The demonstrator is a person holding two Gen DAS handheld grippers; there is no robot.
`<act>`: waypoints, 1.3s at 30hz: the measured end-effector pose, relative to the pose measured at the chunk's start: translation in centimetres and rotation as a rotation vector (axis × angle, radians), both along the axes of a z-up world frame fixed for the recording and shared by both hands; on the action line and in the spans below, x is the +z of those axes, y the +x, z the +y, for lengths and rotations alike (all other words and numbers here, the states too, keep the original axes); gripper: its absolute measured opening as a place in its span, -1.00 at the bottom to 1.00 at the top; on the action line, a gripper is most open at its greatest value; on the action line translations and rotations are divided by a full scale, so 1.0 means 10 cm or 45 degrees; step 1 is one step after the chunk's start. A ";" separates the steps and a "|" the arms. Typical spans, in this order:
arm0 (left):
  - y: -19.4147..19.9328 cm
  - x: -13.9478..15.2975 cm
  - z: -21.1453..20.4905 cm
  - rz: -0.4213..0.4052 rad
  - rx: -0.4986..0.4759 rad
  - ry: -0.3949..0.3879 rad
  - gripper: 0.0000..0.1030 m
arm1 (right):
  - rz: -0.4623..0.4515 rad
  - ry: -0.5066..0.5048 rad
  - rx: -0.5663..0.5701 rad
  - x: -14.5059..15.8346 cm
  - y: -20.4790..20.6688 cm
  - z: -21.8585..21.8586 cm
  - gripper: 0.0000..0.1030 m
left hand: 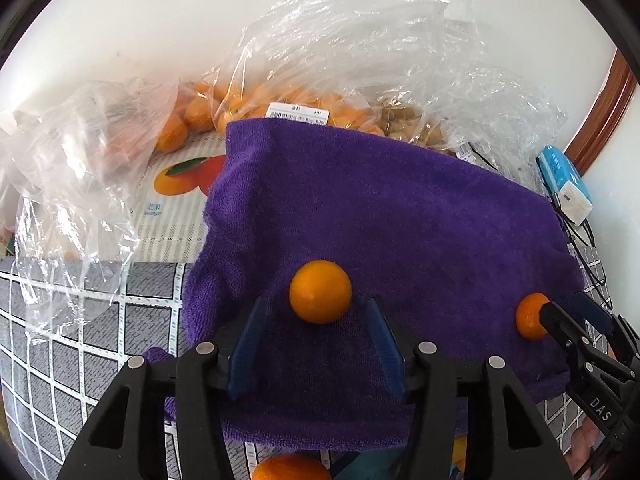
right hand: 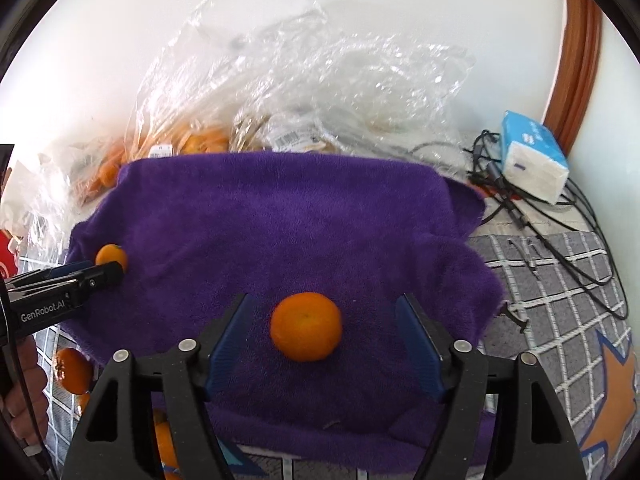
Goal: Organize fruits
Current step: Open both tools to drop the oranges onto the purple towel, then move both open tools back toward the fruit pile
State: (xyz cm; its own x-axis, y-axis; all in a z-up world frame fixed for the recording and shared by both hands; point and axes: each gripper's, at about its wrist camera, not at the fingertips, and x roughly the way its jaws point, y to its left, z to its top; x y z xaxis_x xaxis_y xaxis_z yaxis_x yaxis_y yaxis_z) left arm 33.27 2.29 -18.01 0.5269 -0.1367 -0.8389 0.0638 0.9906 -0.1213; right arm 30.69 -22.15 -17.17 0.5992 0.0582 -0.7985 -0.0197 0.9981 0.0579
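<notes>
fuzzy purple cloth (right hand: pixel 280 216), crinkly glossy plastic bags (right hand: pixel 320 72)

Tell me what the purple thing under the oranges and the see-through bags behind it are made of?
The purple cloth looks like soft, fuzzy terry or microfibre: its surface is matte with a fluffy nap. The bags look like thin clear plastic film: they are crinkled, shiny, and oranges show through.

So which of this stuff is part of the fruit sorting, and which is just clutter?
Job:
- two oranges on the purple towel: left, right
- bagged oranges
- loose oranges off the towel

Clutter:
- tissue pack
- black cables
- empty plastic bags
</notes>
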 end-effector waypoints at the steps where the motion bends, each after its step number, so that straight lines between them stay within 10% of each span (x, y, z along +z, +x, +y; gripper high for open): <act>1: -0.02 0.03 0.00 -0.002 -0.002 -0.004 0.00 | -0.006 -0.006 -0.007 0.03 -0.03 -0.01 0.43; 14: -0.57 0.57 0.11 -0.193 -0.041 -0.032 0.00 | -0.114 -0.042 -0.091 0.45 -0.62 -0.15 0.43; 39: -1.13 0.63 0.55 -0.181 -0.066 -0.005 0.00 | -0.021 -0.019 -0.051 0.38 -1.17 0.23 0.38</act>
State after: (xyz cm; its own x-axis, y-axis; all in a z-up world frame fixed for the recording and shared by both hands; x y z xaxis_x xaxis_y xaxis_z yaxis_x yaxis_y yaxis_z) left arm 21.97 7.80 -11.71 0.6326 -0.1699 -0.7556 0.1320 0.9850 -0.1110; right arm 18.99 -19.89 -13.35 0.6138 0.0218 -0.7891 0.0198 0.9989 0.0430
